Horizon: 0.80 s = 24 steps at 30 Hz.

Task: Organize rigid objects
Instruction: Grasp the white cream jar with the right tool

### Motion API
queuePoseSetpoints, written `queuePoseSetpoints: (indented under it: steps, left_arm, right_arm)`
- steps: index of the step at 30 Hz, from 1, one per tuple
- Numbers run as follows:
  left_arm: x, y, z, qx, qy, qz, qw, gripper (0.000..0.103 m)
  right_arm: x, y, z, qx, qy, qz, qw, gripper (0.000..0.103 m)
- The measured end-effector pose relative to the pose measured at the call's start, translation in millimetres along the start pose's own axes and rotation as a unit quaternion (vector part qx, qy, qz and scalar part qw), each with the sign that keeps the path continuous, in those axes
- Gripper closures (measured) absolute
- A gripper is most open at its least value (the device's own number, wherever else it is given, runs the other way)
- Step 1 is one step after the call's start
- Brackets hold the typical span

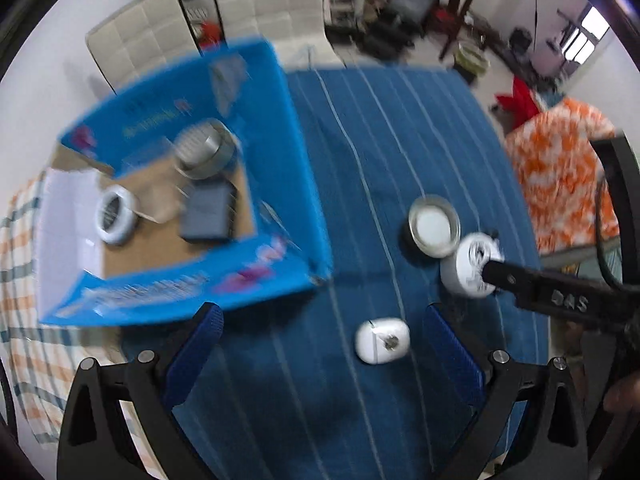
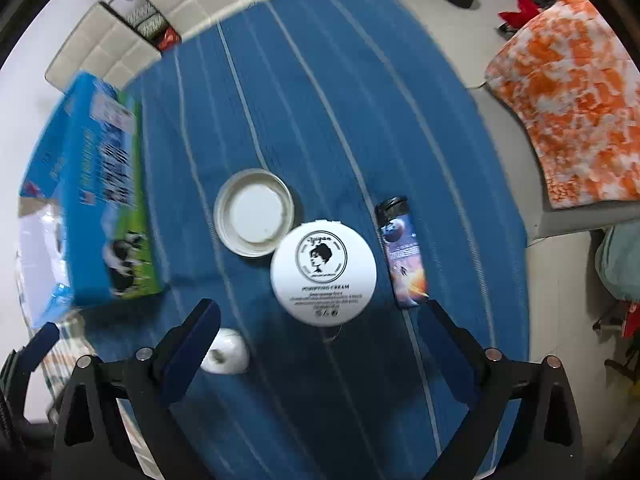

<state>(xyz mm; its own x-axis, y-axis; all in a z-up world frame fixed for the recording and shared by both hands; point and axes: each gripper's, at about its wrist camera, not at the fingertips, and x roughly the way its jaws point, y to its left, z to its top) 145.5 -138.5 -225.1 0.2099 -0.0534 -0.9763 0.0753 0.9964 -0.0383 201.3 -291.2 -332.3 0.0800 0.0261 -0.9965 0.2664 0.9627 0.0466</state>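
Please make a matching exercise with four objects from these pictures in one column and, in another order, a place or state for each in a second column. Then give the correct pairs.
Objects:
1. cream jar
2. lighter
3. tape roll
4. loose lid

Places or states:
A. inside the blue box
B. lying open side up on the blue cloth
C. between the lid and the lighter, printed top showing
D. right of the jar, lying flat

Pairs: 1-C, 2-D, 3-A, 4-B
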Motion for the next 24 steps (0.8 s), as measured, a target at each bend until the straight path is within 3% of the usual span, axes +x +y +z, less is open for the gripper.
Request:
queuePoseSetpoints:
  steps: [4, 5, 7, 12, 16, 20, 24]
  left_arm:
    - [25.7, -25.5, -1.2, 0.021, 0.018, 0.019, 0.9994, 0.000]
    - [28.3, -29.5, -0.5, 0.026, 0.019, 0.026, 0.9992, 0.000]
    - [33.3, -36.8, 1.6, 0.034, 0.024, 0.032, 0.9986, 0.000]
    - [35.5, -45.1, 3.6, 0.037, 0.028, 0.047, 0.9978, 0.000]
    - [34.1, -50.8, 4.8, 0.037, 0.025, 0.046, 0.9980, 0.000]
    - [43.6, -60.3, 10.2, 0.041, 0.035, 0.026, 0.9982, 0.000]
    - [55.2, -79.3, 22.6, 0.052, 0.039, 0.010, 0.9978, 0.000]
  right_arm:
    - [41.4, -2.1, 5.3, -0.014, 0.029, -0.005, 0.999, 0.019]
    - [50.9, -2.7, 6.0, -0.012, 0.037, -0.006, 0.999, 0.031]
    - [61.5, -4.2, 8.7, -0.006, 0.048, -0.002, 0.999, 0.033]
    - [54.5, -7.0, 2.5, -0.035, 0.026, -0.011, 0.999, 0.037]
    - [40.1, -30.7, -22.4, -0.036, 0.025, -0.007, 0.999, 0.039]
    - [31.1, -66.8, -38.2, 0.005, 0.032, 0.009, 0.999, 0.050]
    - [40.3, -87.3, -41.6, 0.030, 0.050, 0.023, 0.998, 0.044]
